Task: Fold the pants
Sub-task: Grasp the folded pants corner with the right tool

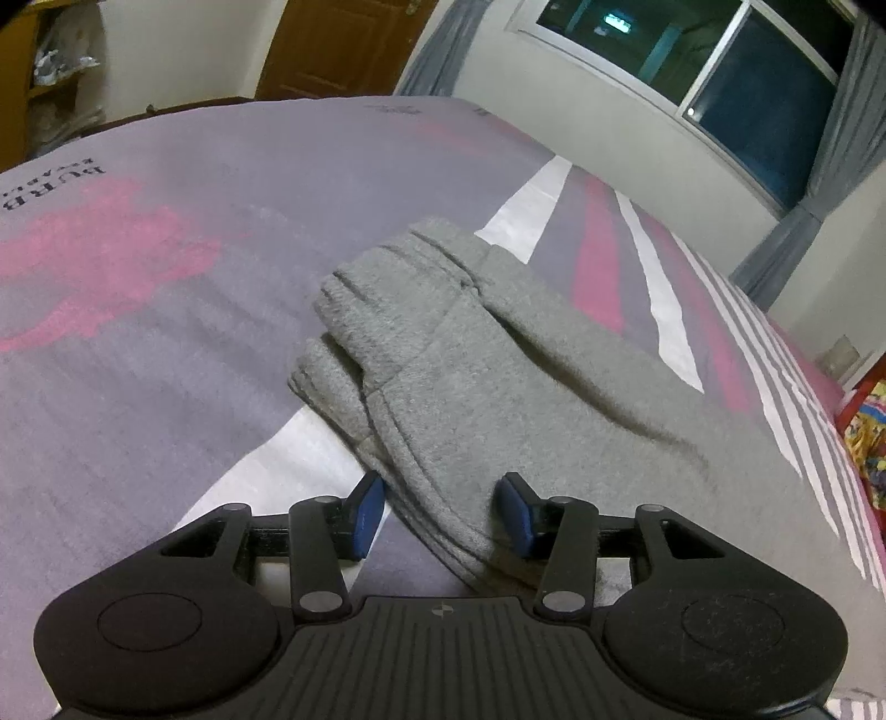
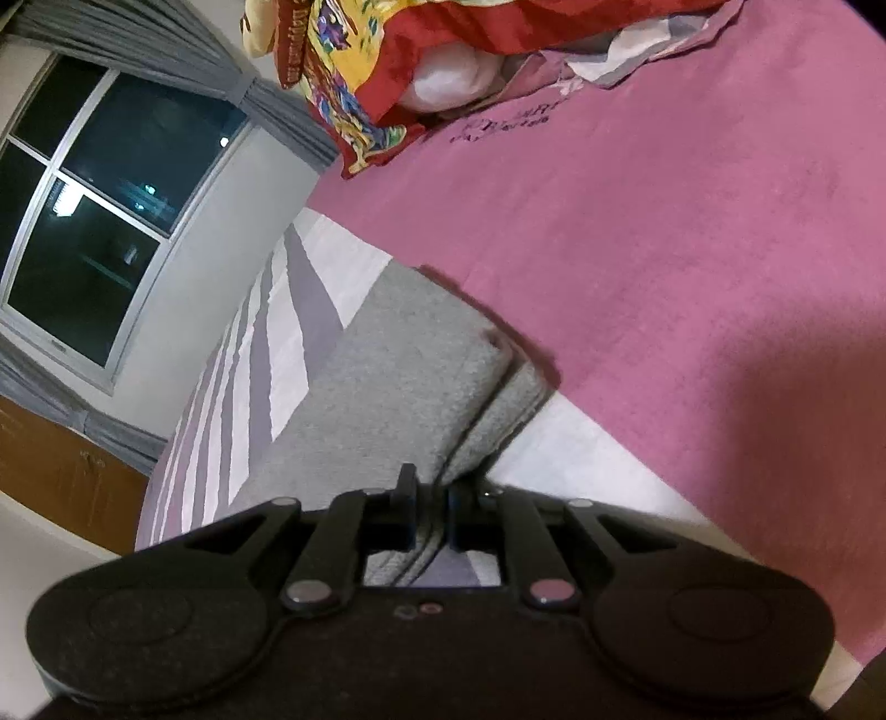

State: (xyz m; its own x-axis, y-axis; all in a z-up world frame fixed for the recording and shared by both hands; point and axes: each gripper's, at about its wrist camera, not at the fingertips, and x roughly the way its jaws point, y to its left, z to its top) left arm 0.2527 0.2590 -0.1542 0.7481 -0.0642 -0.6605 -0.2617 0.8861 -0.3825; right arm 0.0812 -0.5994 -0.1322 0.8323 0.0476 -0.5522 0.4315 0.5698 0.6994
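Note:
Grey sweatpants [image 1: 470, 354] lie folded lengthwise on the bed, with the ribbed cuffs at the far end. My left gripper [image 1: 440, 512] is open, its blue pads [image 1: 368, 512] on either side of the pants' near folded edge, low over the bedspread. In the right wrist view the pants [image 2: 398, 365] stretch away from me. My right gripper [image 2: 432, 512] is shut on the layered grey edge of the pants, with fabric pinched between its black fingers.
The bed [image 1: 138, 332] has a grey, pink and white striped cover. A red and yellow patterned pillow [image 2: 376, 61] lies at the head of the bed. A window [image 1: 692, 61] with grey curtains is beyond the bed, a wooden door [image 1: 338, 44] at the far side.

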